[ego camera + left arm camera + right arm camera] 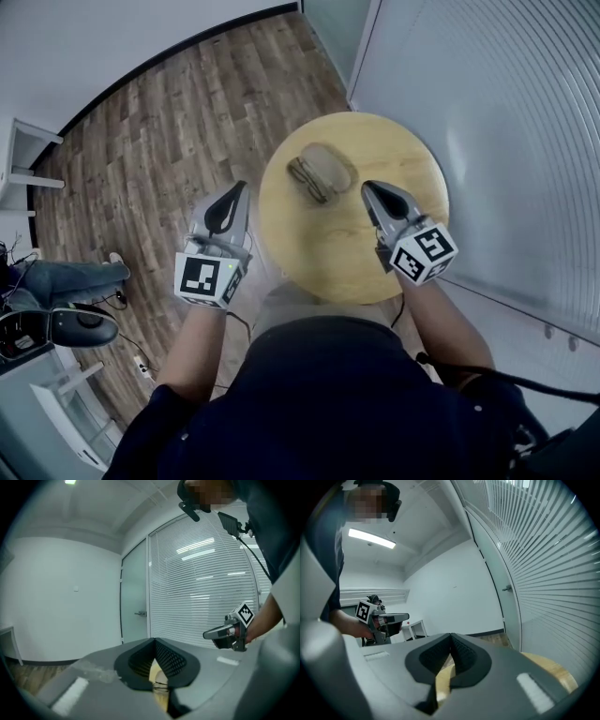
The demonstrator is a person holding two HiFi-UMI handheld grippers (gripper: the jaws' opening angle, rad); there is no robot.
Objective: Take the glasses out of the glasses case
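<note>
A tan-brown glasses case (pixel 321 172) lies on the far half of the round wooden table (pixel 412 178), and no glasses show outside it. My left gripper (pixel 240 187) hovers just off the table's left edge, shut and empty, pointing towards the case. My right gripper (pixel 366 188) is over the table just right of the case, also shut and empty. In the left gripper view the jaws meet at the tip (pixel 153 641), with a strip of the table and case (pixel 159 682) below them and the right gripper (pixel 224 633) across. The right gripper view shows closed jaws (pixel 451 637) and the left gripper (pixel 387 618).
A glass wall with blinds (pixel 487 112) runs close along the table's right side, with a door (pixel 135 616) beyond. Wood flooring (pixel 159 150) lies to the left. White shelving (pixel 23 164) and a black object (pixel 80 325) with cables stand at the far left.
</note>
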